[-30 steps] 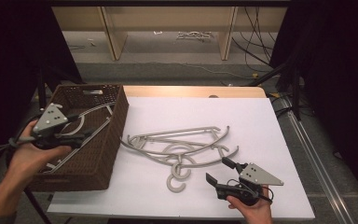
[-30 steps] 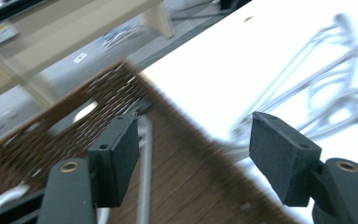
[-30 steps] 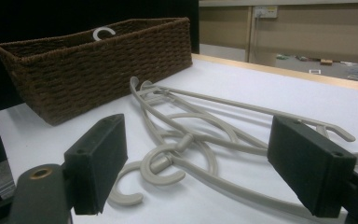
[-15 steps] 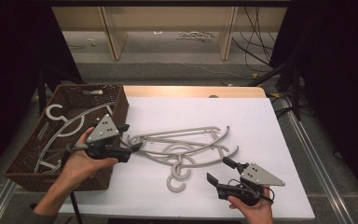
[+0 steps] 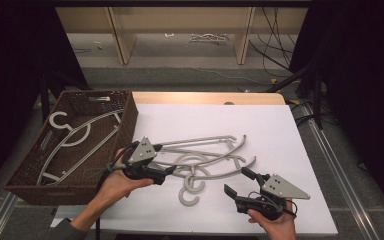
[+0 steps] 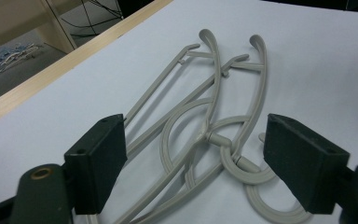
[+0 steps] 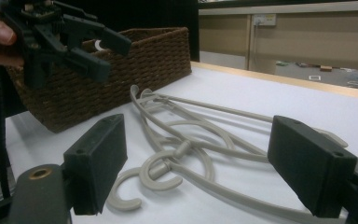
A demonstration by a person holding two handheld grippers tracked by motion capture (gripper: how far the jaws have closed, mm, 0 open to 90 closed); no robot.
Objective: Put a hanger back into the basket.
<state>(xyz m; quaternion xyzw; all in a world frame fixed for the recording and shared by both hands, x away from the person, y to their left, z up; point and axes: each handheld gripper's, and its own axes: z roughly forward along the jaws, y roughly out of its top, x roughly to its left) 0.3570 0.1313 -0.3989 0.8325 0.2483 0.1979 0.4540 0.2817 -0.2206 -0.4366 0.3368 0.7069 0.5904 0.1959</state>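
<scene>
Several grey plastic hangers (image 5: 205, 157) lie tangled on the white table (image 5: 280, 135), their hooks pointing at me. My left gripper (image 5: 169, 169) hovers low at the pile's left end. Its jaws have just been opening and stand wide. In the left gripper view (image 6: 198, 163) the hangers (image 6: 205, 135) lie on the table in the gap ahead, and no pad presses on them. My right gripper (image 5: 238, 181) rests open near the front edge, right of the pile; its own view (image 7: 198, 168) shows the hangers (image 7: 191, 130) ahead. One more hanger (image 5: 75, 140) lies inside the brown wicker basket (image 5: 130, 120).
The basket stands at the table's left edge, partly over it. A wooden strip (image 5: 205, 97) borders the far side of the table. Beyond it stand shelf legs (image 5: 122, 35), floor cables (image 5: 275, 30) and more hangers on the floor (image 5: 207, 37).
My left hand has come from over the basket rightward and down to the hanger pile, jaws now wider. A hanger now lies flat in the basket. The right hand has kept still.
</scene>
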